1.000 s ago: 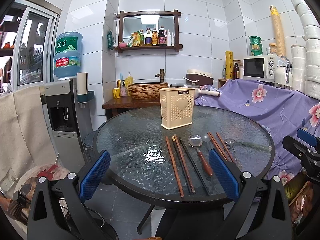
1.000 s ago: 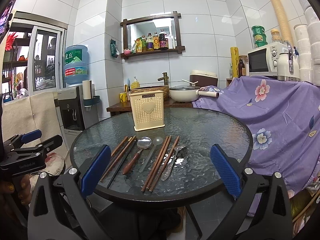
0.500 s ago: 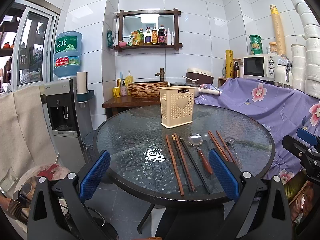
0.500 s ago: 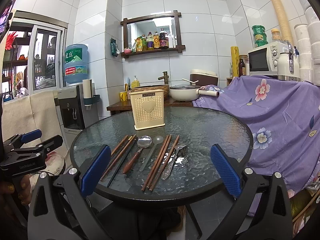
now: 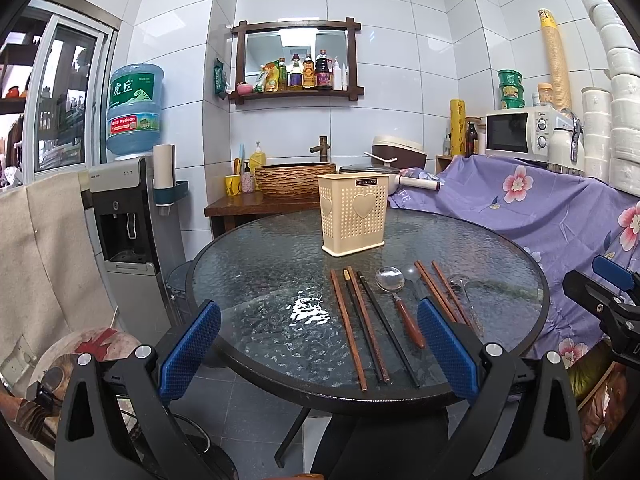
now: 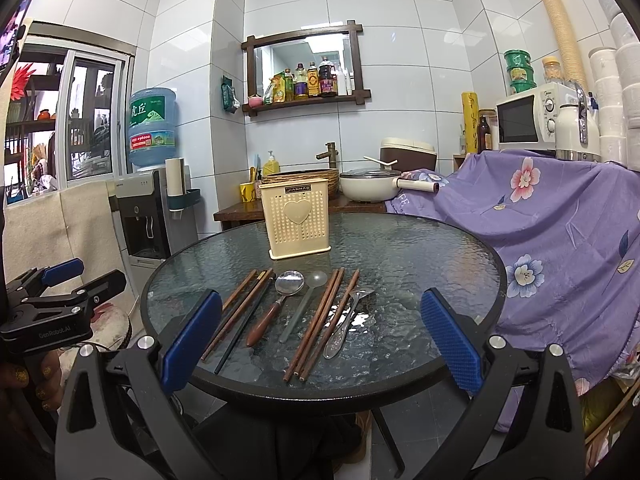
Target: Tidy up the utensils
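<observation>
Both grippers hang back at the near edge of the round glass counter (image 6: 420, 248), neither touching anything: the left gripper (image 5: 318, 350) has its jaws spread wide with nothing between the blue pads, and the right gripper (image 6: 318, 344) is likewise wide open and empty. The utensils lie flat in a loose row on the near half of the counter, handles toward the person, which leaves each one easy to pinch from this side: a left group of chopsticks (image 6: 240, 312), a spoon with a brown wooden handle (image 6: 276, 304), a translucent spoon (image 6: 306, 300) just beside it, a second bundle of brown chopsticks (image 6: 320, 320), and a metal spoon (image 6: 346, 322) on the right. Behind them, near the middle of the counter, the cream perforated holder (image 6: 296, 220) stands upright and apart from the row (its open top faces up, presumably so the pieces can be dropped in end first). Nothing shows above its rim, so I judge the sorting has not begun; the next move would likely be a reach down to one piece.
</observation>
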A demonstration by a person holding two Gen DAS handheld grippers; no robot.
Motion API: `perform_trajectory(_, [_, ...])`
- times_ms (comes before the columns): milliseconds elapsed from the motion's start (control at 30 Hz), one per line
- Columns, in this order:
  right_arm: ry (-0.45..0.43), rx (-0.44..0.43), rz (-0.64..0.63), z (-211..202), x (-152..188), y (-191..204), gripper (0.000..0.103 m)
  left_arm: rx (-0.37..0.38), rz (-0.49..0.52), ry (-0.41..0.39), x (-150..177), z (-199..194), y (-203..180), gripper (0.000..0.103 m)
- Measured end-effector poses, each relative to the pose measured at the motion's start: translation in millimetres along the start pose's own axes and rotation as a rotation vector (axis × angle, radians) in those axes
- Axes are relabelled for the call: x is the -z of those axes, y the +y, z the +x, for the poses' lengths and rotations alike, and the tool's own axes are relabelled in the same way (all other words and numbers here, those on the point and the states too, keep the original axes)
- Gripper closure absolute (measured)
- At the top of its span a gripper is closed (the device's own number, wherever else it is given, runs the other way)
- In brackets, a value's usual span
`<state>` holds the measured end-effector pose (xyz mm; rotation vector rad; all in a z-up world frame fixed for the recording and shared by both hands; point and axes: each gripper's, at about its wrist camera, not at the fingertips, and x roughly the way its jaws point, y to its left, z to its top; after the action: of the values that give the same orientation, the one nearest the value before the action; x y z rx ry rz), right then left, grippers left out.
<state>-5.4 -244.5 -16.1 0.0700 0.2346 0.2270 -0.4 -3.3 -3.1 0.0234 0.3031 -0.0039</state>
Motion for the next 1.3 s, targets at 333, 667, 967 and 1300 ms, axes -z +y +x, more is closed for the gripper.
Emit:
perform_trajectory(333, [0.004,0.000,0.000,0,2,0,0.005,-0.002,0.003,0.004,0,0,0,0.006])
perform_trajectory(667, [0.012,-0.001,-0.001,1,5,0,0.005,0.001,0.004,0.009,1,0,-1,0.006])
perform_trajectory(967, [0.139,0.063,-0.044,39,13,-1,0.005,0.013,0.066,0.187,11,41,0,0.006])
perform_trajectory(1300, [0.359,0.103,-0.067,127,8,-26,0.006,0.048,0.018,0.371,6,123,26,0.024])
